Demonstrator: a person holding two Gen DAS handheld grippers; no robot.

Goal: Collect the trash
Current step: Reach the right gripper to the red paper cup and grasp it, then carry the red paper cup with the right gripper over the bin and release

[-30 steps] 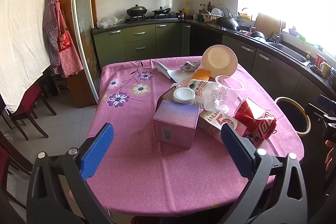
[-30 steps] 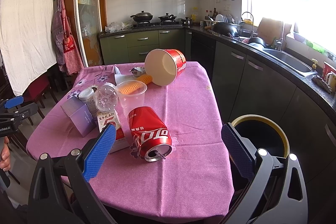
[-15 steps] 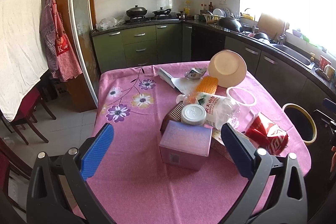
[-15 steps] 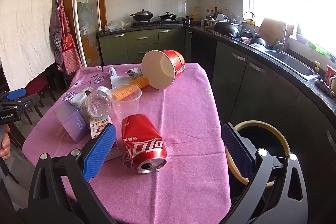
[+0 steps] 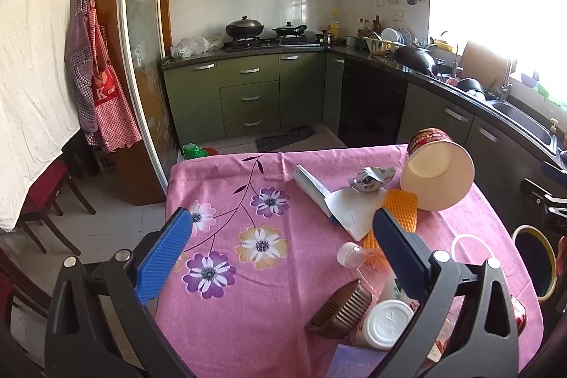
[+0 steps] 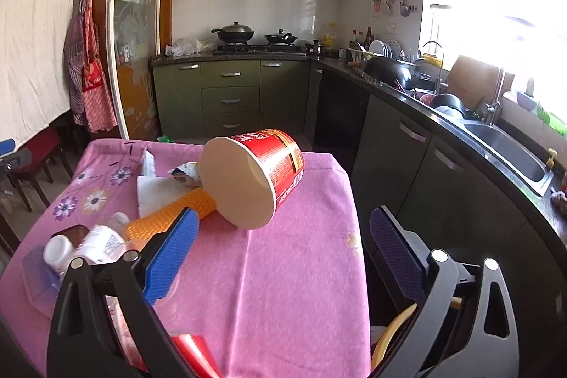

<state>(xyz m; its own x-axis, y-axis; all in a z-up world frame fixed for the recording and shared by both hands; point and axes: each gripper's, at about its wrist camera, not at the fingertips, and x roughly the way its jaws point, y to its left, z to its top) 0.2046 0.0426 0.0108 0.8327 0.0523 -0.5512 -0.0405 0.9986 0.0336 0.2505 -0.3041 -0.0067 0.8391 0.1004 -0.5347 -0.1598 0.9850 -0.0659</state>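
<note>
The trash lay scattered over the pink tablecloth (image 6: 290, 289), and we took the big paper bowl (image 6: 253, 176), tipped on its side with its mouth toward us, as our landmark. An orange wrapper (image 6: 170, 218) touched the bowl's lower rim, a white napkin (image 6: 156, 192) and a crumpled foil packet (image 6: 186, 172) lay just behind that, and a clear plastic bottle (image 6: 102, 241) with a white-capped jar (image 6: 56, 250) sat well nearer us than the bowl. The red can (image 6: 195, 353) was almost out of sight under our right gripper (image 6: 280, 257), and the bin (image 6: 393, 332) stood off the table edge on that same side. We judged the bowl the risky piece: lying round on cloth, it could roll off the far edge if a finger nudged it rather than straddled it, and pulling it could drag the wrapper along. Our left gripper (image 5: 280, 254) hung wide and empty, its right finger over the bottle and jar, so a careless dip could scatter them. The right gripper also held nothing, its jaws having just narrowed slightly from full spread. Compared with a second earlier, both grippers had advanced over the table: the can and the lavender box (image 5: 358, 362) had slid to the bottom of view, and the bowl loomed much larger.
</note>
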